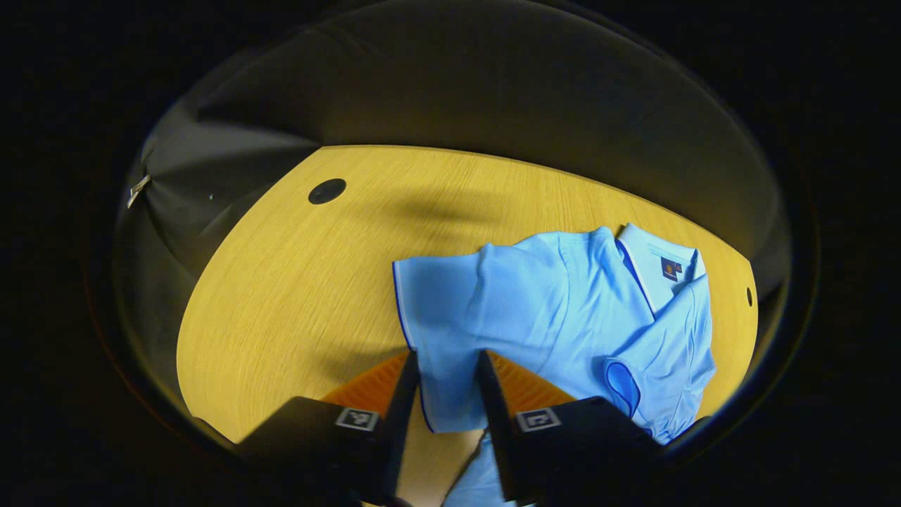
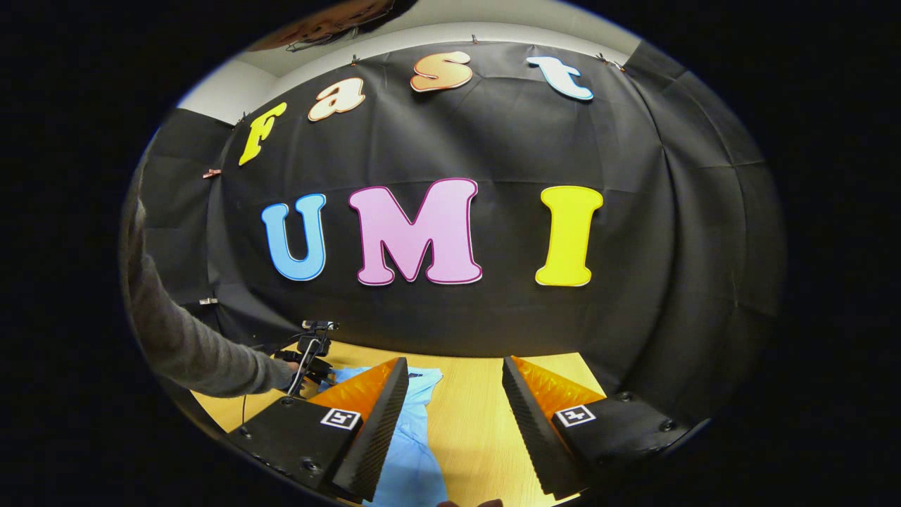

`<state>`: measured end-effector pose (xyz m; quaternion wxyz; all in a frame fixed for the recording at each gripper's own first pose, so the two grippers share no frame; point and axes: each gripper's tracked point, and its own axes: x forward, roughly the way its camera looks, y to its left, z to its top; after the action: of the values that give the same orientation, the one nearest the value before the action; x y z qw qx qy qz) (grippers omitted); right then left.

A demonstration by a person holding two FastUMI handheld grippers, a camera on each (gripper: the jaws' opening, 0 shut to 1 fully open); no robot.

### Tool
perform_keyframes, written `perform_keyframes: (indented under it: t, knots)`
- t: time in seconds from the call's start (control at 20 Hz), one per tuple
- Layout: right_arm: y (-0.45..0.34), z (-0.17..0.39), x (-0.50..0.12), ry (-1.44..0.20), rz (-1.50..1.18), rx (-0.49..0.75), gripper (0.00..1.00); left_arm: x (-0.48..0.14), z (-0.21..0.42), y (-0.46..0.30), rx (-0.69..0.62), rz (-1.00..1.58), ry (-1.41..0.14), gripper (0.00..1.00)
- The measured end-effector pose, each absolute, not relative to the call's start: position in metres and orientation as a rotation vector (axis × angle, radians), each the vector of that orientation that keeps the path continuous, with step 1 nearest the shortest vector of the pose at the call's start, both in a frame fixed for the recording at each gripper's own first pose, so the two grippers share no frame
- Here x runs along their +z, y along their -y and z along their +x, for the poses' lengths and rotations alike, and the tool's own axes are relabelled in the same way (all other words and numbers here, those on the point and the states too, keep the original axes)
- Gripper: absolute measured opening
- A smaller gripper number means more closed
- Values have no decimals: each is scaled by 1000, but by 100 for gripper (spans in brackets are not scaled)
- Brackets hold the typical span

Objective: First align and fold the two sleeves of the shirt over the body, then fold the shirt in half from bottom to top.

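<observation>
We held the left tongs (image 1: 447, 380) over the wooden surface (image 1: 295, 282), their jaws narrowly parted around the blue-piped edge of the sleeve (image 1: 450, 310); whether they pinched it we could not tell; the soft pale-blue shirt (image 1: 563, 310) lay rumpled to their right, collar far; the right tongs (image 2: 454, 415) hung wide open, empty, farther off.

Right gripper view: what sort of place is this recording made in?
Probably a staged recording booth, not a home: a black cloth wall hangs pinned behind a bare wooden table, and a blue shirt lies on the table for folding.
</observation>
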<state>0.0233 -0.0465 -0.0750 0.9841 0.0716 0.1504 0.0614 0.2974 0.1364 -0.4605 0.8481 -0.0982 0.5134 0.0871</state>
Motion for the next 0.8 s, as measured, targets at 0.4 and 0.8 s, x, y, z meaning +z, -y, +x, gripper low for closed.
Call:
perform_keyframes:
  t: [0.4,0.8]
  knots:
    - [53,18,-81,-319,141,122,84,-446,304,-125,152,-248,-1034,6]
    - [59,13,-79,-316,168,120,85,-375,328,-68,-23,-177,-868,6]
